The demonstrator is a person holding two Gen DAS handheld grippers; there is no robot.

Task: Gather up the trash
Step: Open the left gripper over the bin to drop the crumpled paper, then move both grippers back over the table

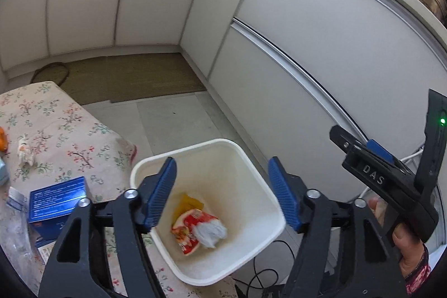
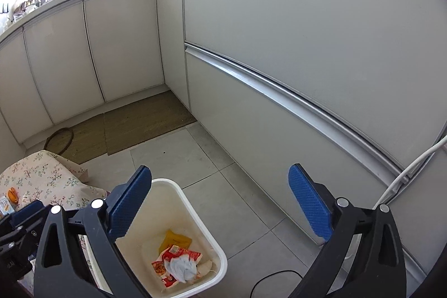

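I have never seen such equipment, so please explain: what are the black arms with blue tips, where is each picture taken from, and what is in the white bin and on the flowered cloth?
The black arms are two hand-held grippers, one in each of a person's hands. Each picture comes from a camera on one gripper, looking along its blue-padded fingers. The left gripper and the right gripper are both open and hold nothing. Both hover over the white bin, which holds a red wrapper, a yellow wrapper and a crumpled tissue. On the table with the flowered cloth lie a blue box and a crumpled scrap.
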